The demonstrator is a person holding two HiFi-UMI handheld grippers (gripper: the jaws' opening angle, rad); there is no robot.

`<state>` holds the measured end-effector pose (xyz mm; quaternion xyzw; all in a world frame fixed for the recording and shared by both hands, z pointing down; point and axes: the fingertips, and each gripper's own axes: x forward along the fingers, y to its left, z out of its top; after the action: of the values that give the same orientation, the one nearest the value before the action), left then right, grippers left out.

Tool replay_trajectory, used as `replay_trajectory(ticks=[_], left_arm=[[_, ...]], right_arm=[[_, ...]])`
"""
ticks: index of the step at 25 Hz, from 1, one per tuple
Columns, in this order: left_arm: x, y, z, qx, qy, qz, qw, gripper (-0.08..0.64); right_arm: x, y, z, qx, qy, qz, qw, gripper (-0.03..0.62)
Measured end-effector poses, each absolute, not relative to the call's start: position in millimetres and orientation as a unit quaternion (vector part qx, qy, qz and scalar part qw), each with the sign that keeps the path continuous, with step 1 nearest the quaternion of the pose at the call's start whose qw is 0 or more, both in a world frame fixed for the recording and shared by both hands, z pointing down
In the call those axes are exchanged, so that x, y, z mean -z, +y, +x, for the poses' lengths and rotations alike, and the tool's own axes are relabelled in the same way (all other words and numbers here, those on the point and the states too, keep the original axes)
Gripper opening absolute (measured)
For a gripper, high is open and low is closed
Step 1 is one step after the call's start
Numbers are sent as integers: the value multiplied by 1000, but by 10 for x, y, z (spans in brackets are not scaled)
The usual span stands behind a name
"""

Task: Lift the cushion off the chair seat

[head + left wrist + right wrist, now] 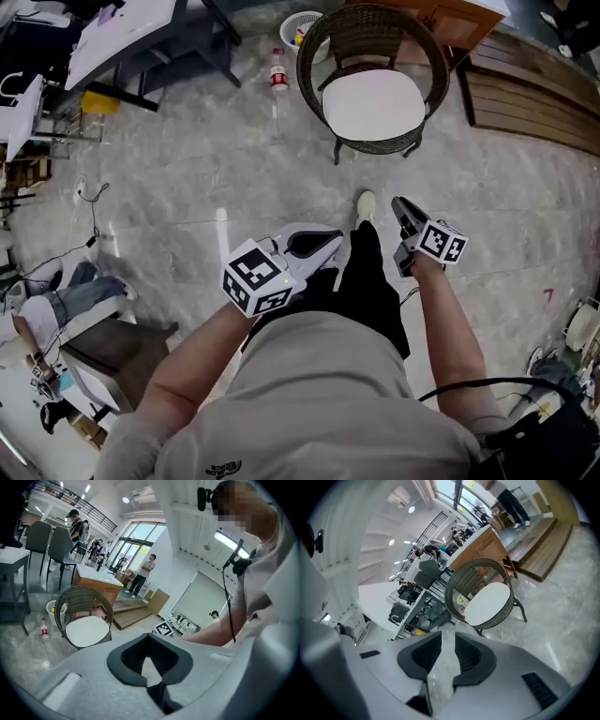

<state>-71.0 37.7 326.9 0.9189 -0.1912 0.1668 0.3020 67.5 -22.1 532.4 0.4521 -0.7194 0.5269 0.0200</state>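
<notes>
1. The cushion point(373, 103) is plain off-white, no print at all.
2. The chair point(323, 42) is dark brown wicker, that tight woven look.
3. The floor point(187, 169) is pale grey, kinda marbled with cloudy veins, and shiny.
4. The left claw point(336, 237) and right claw point(401, 204) have light grey shells with black ribbed pads.
5. The marker cube point(255, 277) on each is white with black square patterns.
6. The bottle point(277, 73) is clear with a red label.
7. The wooden platform point(534, 94) is mid-brown and striped by its planks.
8. The shirt point(319, 394) is greyish beige, the trousers point(370, 281) are black, and the shoe point(366, 206) is whitish.
</notes>
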Motion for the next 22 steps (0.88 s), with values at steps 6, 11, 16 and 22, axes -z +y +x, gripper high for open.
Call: replay_trajectory(ticks=[6,11,16,22], left_arm=[[-3530,-180,-551,-179,-193,911,318,6],[-3778,-627,-374,-188,-194,898,348,6],[-4007,-998,-180,-219,-177,899,335,6],[-4409,-1400,110,-238,-155,894,346,6]], right_arm=[[-6075,-975,833,-577,-674,460,-19,97],[-6630,-1479,1018,-619,-627,464,-88,149],[-7191,-1851,1094,-656,-577,461,-157,184],[-7822,-2166,1251,-689,-520,462,-205,198]])
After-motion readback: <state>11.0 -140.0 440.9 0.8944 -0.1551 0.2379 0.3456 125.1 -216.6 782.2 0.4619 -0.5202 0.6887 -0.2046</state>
